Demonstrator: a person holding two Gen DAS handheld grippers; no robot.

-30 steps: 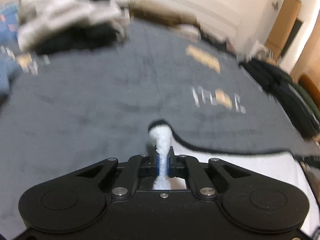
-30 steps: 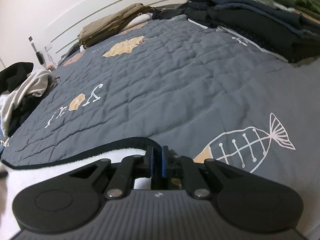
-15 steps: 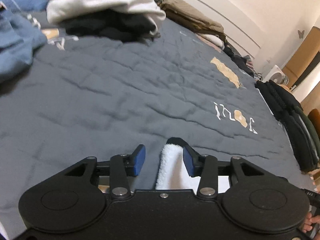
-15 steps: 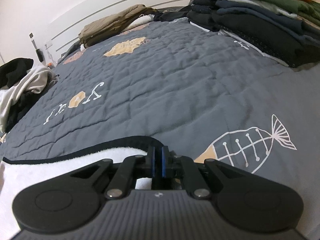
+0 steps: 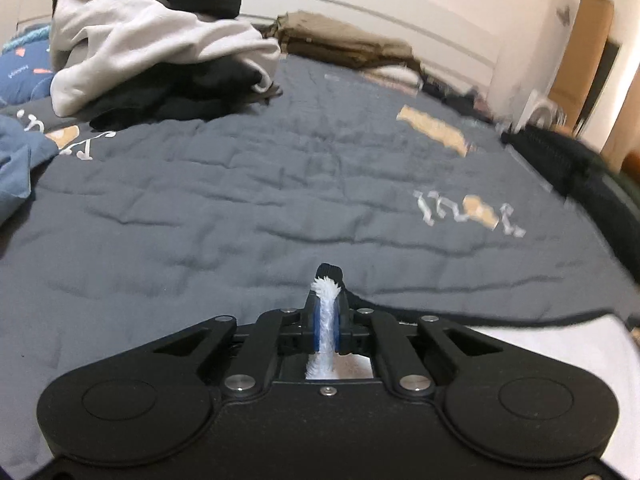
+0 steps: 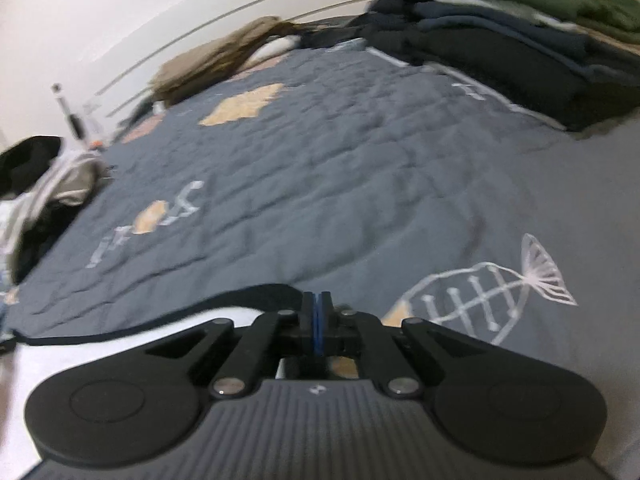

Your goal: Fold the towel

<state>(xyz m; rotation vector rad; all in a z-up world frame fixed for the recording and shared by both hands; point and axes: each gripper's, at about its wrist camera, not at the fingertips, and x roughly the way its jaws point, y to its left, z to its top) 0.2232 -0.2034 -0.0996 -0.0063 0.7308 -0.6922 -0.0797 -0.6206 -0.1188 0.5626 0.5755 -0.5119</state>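
Observation:
A white towel (image 5: 540, 340) with a black hem lies on the grey quilt (image 5: 240, 220). My left gripper (image 5: 327, 308) has its jaws closing on one corner of it. A white tuft with the black hem tip sticks up between the blue pads, which press on it. In the right wrist view the towel (image 6: 120, 352) spreads to the lower left. Its black hem rises up to my right gripper (image 6: 317, 300). The right jaws are closing, blue pads together. The towel corner sits at the fingertips, and the pinch itself is hidden.
A heap of white and black clothes (image 5: 152, 52) lies at the far left. Folded dark and green clothes (image 6: 520, 40) are stacked at the far right. Tan garments (image 5: 348, 48) sit by the headboard, and blue fabric (image 5: 16, 168) at the left edge.
Half a second ago the left jaws stood open around the towel corner; now they are shut on it again. The narrow gap between the right pads has closed.

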